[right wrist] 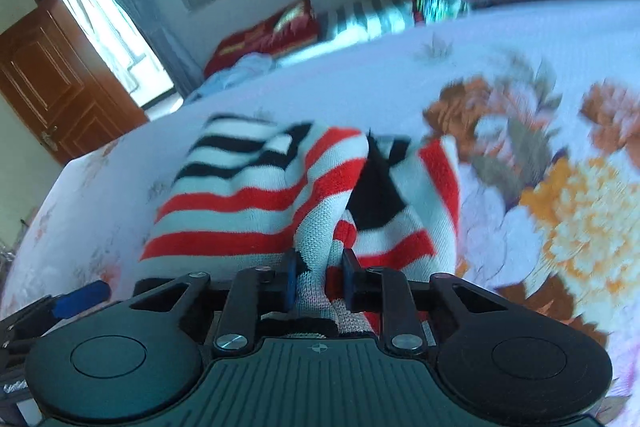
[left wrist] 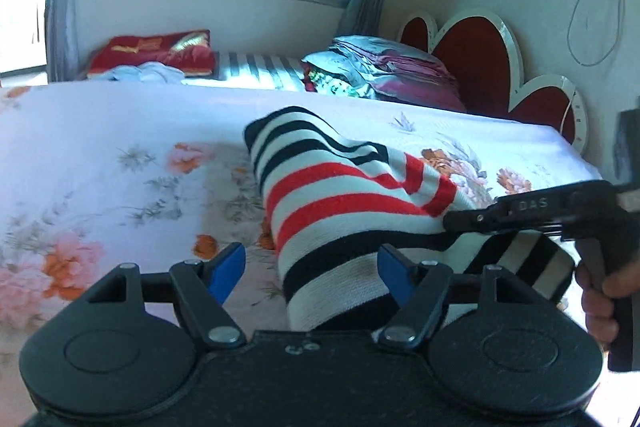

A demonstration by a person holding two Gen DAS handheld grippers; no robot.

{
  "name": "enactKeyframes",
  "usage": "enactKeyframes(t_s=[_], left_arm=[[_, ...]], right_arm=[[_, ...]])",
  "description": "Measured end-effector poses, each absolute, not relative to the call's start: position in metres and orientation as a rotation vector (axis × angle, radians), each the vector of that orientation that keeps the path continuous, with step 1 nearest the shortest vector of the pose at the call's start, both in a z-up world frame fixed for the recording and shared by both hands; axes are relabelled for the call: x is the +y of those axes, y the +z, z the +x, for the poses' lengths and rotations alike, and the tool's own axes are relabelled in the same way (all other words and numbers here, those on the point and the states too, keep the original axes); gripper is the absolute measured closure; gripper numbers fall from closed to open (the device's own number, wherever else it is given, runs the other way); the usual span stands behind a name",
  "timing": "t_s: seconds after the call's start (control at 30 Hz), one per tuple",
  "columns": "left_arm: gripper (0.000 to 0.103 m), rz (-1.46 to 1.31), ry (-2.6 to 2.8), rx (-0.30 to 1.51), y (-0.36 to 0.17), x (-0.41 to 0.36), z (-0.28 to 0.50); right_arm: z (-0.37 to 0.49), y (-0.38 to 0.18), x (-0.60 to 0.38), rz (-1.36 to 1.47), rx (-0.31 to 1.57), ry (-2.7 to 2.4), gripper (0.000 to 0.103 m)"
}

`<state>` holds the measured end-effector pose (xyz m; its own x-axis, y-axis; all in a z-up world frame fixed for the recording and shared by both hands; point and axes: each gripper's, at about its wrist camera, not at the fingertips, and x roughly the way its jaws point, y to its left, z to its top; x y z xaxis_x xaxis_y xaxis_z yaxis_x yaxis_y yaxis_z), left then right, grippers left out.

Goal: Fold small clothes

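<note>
A small knitted garment [left wrist: 348,195] with red, black and white stripes lies bunched on the flowered bedsheet [left wrist: 120,155]. In the left wrist view my left gripper [left wrist: 311,269] stands open, and the garment's near end runs between its blue pads [left wrist: 228,267] without being pressed. From the right, my right gripper [left wrist: 452,221] comes in with a hand behind it and pinches the garment's edge. In the right wrist view the right gripper [right wrist: 320,279] is shut on a raised fold of the striped garment [right wrist: 248,203]. A blue pad of the left gripper [right wrist: 80,299] shows at the lower left.
At the head of the bed are a pile of folded bedding [left wrist: 384,71] and a red heart-shaped headboard [left wrist: 476,55]. A red folded blanket [left wrist: 152,53] and pale cloth lie by the window wall. A brown door [right wrist: 52,75] stands to the left.
</note>
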<state>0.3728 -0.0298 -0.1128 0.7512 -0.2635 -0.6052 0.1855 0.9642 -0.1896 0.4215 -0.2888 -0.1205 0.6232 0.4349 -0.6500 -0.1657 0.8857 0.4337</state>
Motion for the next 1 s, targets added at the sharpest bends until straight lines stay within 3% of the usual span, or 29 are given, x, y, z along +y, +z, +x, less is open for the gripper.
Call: enactKeyframes(t_s=[0.13, 0.47, 1.0], left_arm=[[0.032, -0.141, -0.28, 0.672, -0.113, -0.036, 0.384], [0.029, -0.128, -0.338, 0.765, -0.14, -0.05, 0.398], [0.03, -0.115, -0.361, 0.828, -0.139, -0.036, 0.374]], right_arm=[[0.403, -0.104, -0.298, 0.302, 0.736, 0.292, 0.082], [0.4, -0.142, -0.318, 0.373, 0.831, 0.2, 0.08], [0.328, -0.112, -0.335, 0.4, 0.844, 0.227, 0.075]])
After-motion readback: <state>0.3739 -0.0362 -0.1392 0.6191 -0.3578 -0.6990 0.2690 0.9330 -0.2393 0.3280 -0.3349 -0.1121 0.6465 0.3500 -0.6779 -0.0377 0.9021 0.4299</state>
